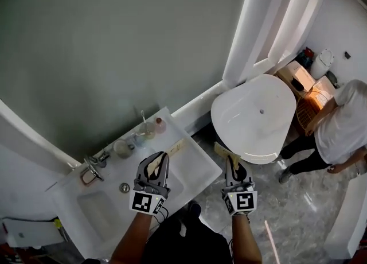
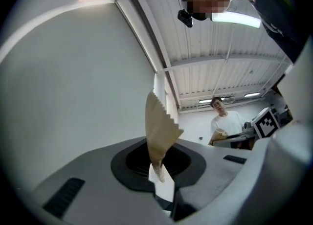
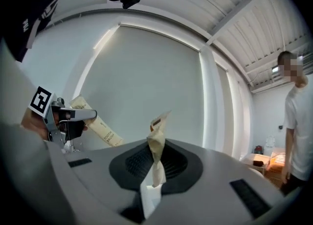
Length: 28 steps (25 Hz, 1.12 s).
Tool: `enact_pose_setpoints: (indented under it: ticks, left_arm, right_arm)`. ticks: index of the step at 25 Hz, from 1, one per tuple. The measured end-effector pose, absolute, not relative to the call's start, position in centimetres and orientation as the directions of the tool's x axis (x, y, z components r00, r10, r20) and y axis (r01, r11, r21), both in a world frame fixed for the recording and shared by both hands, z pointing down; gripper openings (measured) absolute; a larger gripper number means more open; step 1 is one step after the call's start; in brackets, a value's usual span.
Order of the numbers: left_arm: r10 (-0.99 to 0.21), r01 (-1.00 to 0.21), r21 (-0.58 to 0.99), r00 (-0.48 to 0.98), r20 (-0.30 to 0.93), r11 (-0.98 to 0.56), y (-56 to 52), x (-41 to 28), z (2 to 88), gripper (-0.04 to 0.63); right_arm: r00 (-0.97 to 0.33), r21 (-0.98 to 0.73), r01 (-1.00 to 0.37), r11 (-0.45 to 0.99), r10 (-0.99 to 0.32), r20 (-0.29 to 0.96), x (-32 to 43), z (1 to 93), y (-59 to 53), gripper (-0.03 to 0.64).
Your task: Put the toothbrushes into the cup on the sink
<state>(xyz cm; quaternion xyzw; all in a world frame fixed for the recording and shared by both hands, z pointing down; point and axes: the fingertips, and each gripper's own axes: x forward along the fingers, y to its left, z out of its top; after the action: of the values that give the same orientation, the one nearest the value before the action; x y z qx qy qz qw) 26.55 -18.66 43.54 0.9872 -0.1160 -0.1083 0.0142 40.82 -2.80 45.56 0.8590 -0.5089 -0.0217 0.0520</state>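
Left gripper (image 1: 161, 156) is clamping shut on wrapped toothbrush (image 1: 174, 149) | right gripper (image 1: 230, 162) is pinching second wrapped toothbrush (image 1: 222, 150) | both are gripping one end, probably so the free ends lead into cup (image 1: 145, 132) on sink (image 1: 192, 171)

We hold our forearms (image 1: 131, 237) out side by side. Our left hand-held gripper (image 1: 160, 157) pinches a wrapped toothbrush (image 1: 172, 149); our right hand-held gripper (image 1: 232, 163) clamps a second wrapped toothbrush (image 1: 222, 150).
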Motion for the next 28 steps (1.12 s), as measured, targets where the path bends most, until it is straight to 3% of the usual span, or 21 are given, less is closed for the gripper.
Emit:
enact_pose_setpoints:
  ticks: [7,14,21,28]
  left_arm:
    - [-0.602,-0.611,0.025,0.771,-0.206,-0.791,-25.0,18.2,43.1,0.051]
    - [-0.839,-0.858,-0.029,0.508,-0.195,-0.512,-26.5,9.0,43.3,0.051]
    - [-0.924,-0.937,-0.036,0.348,-0.16,-0.347,-25.9,3.6,43.9,0.051]
    - [-0.935,-0.947,-0.035,0.321,-0.153,-0.32,-26.6,2.9,44.5,0.051]
  right_arm:
    - [0.119,0.09,-0.989,-0.116,-0.993,0.028,36.5,46.9,-15.0,0.048]
    - [-0.195,0.078,-0.977,0.196,-0.981,0.026,29.4,48.3,-22.6,0.048]
    - [-0.391,0.072,-0.917,0.392,-0.92,0.03,22.4,48.0,-26.5,0.048]
    - [-0.435,0.076,-0.896,0.437,-0.899,0.039,20.5,48.2,-27.9,0.048]
